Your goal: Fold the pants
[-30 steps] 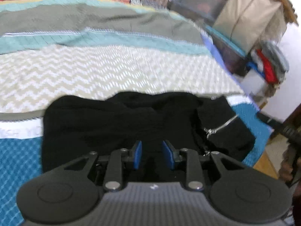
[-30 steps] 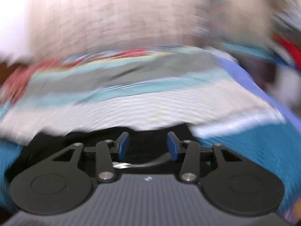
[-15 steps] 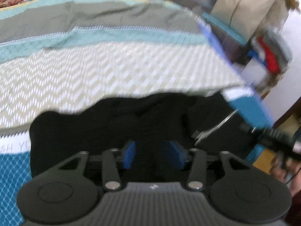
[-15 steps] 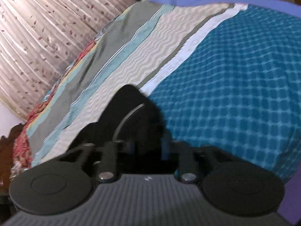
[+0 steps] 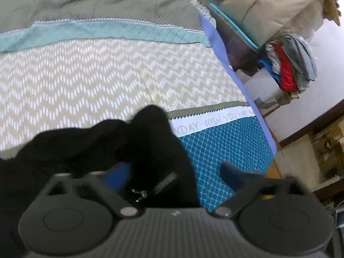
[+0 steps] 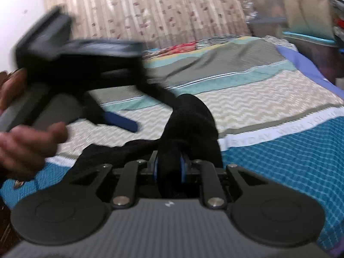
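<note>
The black pants (image 5: 90,148) lie bunched on the bed, with a silver zipper (image 5: 163,181) showing. My left gripper (image 5: 176,176) is open wide, its blue pads (image 5: 120,174) spread around the raised black fold. In the right wrist view my right gripper (image 6: 168,168) is shut on a lifted fold of the pants (image 6: 191,124). The left gripper (image 6: 71,81) and the hand holding it show blurred at the left of that view, above the pants.
The bed has a striped spread: chevron beige (image 5: 96,79), teal (image 5: 225,150) and grey bands. Its right edge (image 5: 236,75) drops to the floor. Boxes (image 5: 266,6) and a stack of clothes (image 5: 290,64) stand beyond it. A curtain (image 6: 161,10) hangs behind.
My left gripper has opened wide and shifted right over the pants. My right gripper has closed on a fold of the pants and raised it.
</note>
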The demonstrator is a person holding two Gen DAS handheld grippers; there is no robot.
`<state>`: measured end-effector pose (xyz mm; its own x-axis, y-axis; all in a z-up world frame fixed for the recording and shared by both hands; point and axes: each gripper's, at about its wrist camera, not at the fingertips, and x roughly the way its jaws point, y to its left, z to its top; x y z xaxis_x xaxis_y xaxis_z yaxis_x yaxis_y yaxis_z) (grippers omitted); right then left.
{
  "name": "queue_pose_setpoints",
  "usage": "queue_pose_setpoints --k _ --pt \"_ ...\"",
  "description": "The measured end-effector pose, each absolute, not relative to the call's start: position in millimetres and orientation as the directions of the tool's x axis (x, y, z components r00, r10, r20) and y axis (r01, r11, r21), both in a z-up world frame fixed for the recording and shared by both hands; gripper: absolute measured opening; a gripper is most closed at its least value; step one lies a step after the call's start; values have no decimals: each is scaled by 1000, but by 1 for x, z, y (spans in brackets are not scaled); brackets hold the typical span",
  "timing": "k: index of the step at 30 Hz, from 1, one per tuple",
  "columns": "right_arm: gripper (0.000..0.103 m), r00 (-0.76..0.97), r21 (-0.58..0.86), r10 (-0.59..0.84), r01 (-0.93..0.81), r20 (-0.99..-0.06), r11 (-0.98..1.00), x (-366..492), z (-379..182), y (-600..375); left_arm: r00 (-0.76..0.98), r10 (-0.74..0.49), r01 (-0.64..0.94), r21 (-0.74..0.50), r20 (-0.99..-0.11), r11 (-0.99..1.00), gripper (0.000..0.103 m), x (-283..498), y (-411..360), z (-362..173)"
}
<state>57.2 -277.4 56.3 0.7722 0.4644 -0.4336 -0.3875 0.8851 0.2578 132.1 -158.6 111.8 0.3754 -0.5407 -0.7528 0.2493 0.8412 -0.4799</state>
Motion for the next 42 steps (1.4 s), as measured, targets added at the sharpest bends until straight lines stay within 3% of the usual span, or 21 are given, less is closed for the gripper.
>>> queue_pose_setpoints --k 1,3,7,9,10,14,19,29,31,33,35,36,39,40,42 --pt "21 765 251 477 -406 -433 879 56 55 -273 363 -530 253 -466 -766 848 18 132 -159 109" --pt "23 758 232 493 -436 -427 870 52 57 -267 380 -517 252 -452 -767 856 15 127 -150 106" --pt "38 734 251 534 -472 -420 845 44 57 -271 411 -532 243 -474 -740 847 15 116 -119 110" --pt "33 717 255 544 -482 -435 838 41 53 -268 427 -539 235 -487 -726 842 15 112 -103 115" --pt "22 696 258 563 -502 -445 826 42 52 -263 433 -543 232 -493 -719 839 15 108 -94 117" --pt "20 638 216 628 -604 -445 767 29 67 -230 488 -539 222 -499 -687 837 15 94 -56 132" --pt "20 529 264 716 -688 -456 676 37 82 -186 536 -495 154 -497 -684 854 15 81 6 128" --pt "20 346 258 707 -760 -617 597 51 49 -91 523 -426 -84 -542 -739 836 16 73 93 46" --pt "21 316 278 698 -753 -642 597 54 39 -85 526 -416 -102 -540 -742 835 21 72 97 32" --pt "21 295 293 690 -745 -661 599 57 29 -84 526 -406 -127 -541 -747 831 32 72 98 21" --pt "22 297 290 686 -743 -665 603 55 24 -85 537 -402 -128 -543 -742 830 35 70 97 17" --pt "26 297 289 688 -746 -662 600 53 25 -85 542 -395 -122 -535 -742 836 41 69 96 18" --pt "52 277 292 709 -770 -648 567 46 31 -89 556 -349 -105 -480 -754 871 57 64 89 26" --pt "57 275 288 724 -785 -632 549 39 37 -92 560 -334 -100 -462 -758 881 58 60 87 28" --pt "58 267 270 756 -821 -598 504 24 48 -97 563 -328 -88 -450 -758 889 58 50 84 32"
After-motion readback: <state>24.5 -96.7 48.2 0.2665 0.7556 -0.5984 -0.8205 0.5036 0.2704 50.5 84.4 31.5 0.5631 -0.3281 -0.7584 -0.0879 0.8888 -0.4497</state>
